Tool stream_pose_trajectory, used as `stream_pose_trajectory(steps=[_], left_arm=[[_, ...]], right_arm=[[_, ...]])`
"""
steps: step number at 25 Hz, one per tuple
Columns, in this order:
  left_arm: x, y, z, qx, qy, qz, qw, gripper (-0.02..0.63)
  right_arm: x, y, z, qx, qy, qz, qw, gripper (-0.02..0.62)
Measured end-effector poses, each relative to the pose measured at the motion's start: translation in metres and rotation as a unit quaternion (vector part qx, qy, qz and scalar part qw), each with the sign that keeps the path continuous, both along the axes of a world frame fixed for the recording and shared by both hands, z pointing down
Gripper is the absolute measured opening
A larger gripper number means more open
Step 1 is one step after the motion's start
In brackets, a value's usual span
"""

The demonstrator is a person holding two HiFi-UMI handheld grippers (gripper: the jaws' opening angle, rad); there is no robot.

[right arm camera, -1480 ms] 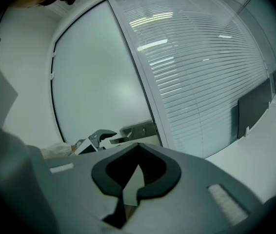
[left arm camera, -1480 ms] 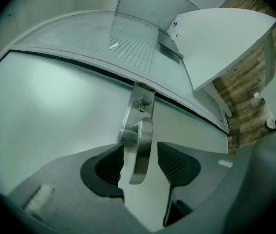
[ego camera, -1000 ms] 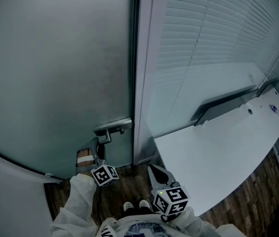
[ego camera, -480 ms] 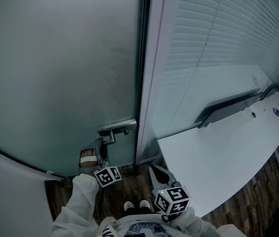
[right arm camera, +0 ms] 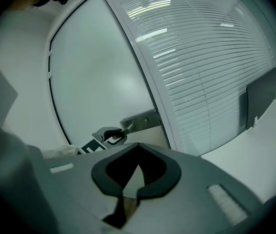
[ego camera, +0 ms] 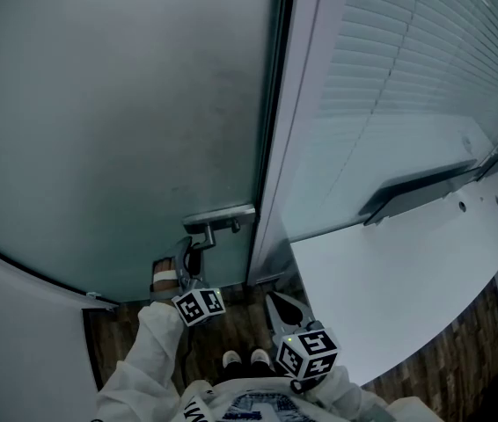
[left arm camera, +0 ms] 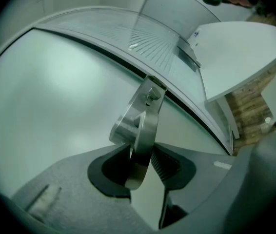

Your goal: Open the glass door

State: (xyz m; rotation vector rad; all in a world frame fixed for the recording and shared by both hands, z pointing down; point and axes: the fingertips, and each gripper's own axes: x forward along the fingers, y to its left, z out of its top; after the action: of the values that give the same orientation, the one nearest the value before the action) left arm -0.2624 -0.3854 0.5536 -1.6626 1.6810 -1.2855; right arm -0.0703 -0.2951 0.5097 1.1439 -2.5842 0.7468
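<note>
Frosted glass door [ego camera: 126,104] stands closed against its pale frame [ego camera: 295,148], with its metal lever handle [left arm camera: 145,126] mounted on the edge nearest that frame. The left gripper [left arm camera: 145,155], its jaws just drawn in, pinches the handle's free end. The right gripper [ego camera: 281,308] hangs below and right of the handle, fingers pressed together, empty.

Office: frosted glass door [ego camera: 126,104], slatted blinds [ego camera: 407,60], white desk [ego camera: 390,288], wood-look floor [ego camera: 473,345].
</note>
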Motion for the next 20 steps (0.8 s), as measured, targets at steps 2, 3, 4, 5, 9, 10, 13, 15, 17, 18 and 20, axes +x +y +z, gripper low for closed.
stream_pose_trajectory(steps=[2,3,4,5,9,10,13,15,17,18,20], left_arm=[[-0.001,0.0,0.002,0.008,0.013,-0.006,0.9999,0.133],[-0.001,-0.001,0.003,0.011,0.021,-0.008,0.9997,0.135],[-0.002,-0.001,0.005,0.011,0.034,-0.01,0.9993,0.133],[-0.001,-0.002,0.009,0.009,0.051,-0.012,0.9986,0.133],[-0.003,-0.004,0.021,0.013,0.094,-0.02,0.9953,0.132],[-0.003,-0.004,0.02,0.015,0.098,-0.024,0.9948,0.132],[-0.001,-0.003,0.017,0.02,0.101,-0.03,0.9943,0.133],[-0.001,-0.002,0.02,0.019,0.097,-0.028,0.9947,0.132],[0.0,-0.001,0.021,0.019,0.095,-0.024,0.995,0.132],[0.0,0.0,0.02,0.019,0.094,-0.024,0.9951,0.132],[0.0,0.002,0.016,0.018,0.089,-0.025,0.9955,0.132]], right_arm=[[-0.001,0.0,0.001,-0.003,0.001,-0.003,1.0,0.005],[0.0,0.0,0.002,-0.003,0.002,-0.004,1.0,0.005],[0.001,0.0,0.002,-0.004,0.002,-0.004,1.0,0.005],[0.002,-0.001,0.003,-0.005,0.003,-0.003,1.0,0.005],[0.009,-0.002,0.006,-0.013,0.006,0.0,1.0,0.005],[0.01,-0.003,0.006,-0.014,0.007,0.001,1.0,0.005],[0.013,-0.003,0.009,-0.019,0.009,0.001,1.0,0.005],[0.011,-0.001,0.011,-0.022,0.008,-0.003,1.0,0.005],[0.006,0.001,0.011,-0.021,0.007,-0.012,1.0,0.005],[0.003,0.003,0.01,-0.02,0.006,-0.017,1.0,0.005],[0.0,0.006,0.006,-0.019,0.005,-0.024,1.0,0.005]])
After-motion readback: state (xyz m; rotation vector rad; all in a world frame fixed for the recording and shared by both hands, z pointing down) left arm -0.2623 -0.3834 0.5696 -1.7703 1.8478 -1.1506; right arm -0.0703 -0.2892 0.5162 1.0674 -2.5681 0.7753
